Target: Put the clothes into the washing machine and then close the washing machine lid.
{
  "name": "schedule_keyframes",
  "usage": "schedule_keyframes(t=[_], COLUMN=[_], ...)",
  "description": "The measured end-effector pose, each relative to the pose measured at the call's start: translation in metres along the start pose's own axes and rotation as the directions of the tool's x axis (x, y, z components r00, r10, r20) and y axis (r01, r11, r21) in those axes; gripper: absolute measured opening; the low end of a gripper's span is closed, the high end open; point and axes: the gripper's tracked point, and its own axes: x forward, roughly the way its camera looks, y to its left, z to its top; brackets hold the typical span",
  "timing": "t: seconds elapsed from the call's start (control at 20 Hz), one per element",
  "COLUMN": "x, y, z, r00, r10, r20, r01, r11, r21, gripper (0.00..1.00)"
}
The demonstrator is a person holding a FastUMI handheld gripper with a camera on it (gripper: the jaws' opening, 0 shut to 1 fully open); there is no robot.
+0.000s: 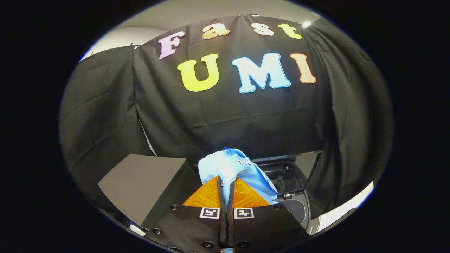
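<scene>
A light blue shirt point(228, 167) with small buttons is pinched between my two fingers and bunches up just ahead of them, lifted in the air. My gripper point(225, 181) is shut on the shirt, both fingers pressing the cloth. Beyond and to the right of the fingers stands the washing machine point(297, 205), dark, with its lid point(309, 168) raised and the round drum opening partly hidden behind the shirt.
A dark grey box-like surface point(140, 182) sits to the left of the fingers, beside the machine. The black cloth wall hangs close behind everything. A pale strip of floor point(348, 207) shows to the right of the machine.
</scene>
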Motion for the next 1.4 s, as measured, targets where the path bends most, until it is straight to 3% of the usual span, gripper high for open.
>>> schedule_keyframes(t=[0.5, 1.4], x=[0.016, 0.057], y=[-0.021, -0.048], z=[-0.077, -0.175], r00=[0.996, 0.975], r10=[-0.034, -0.097], r20=[-0.078, -0.199], r01=[0.037, 0.104], r11=[0.998, 0.994], r21=[0.042, 0.021], gripper=[0.01, 0.01])
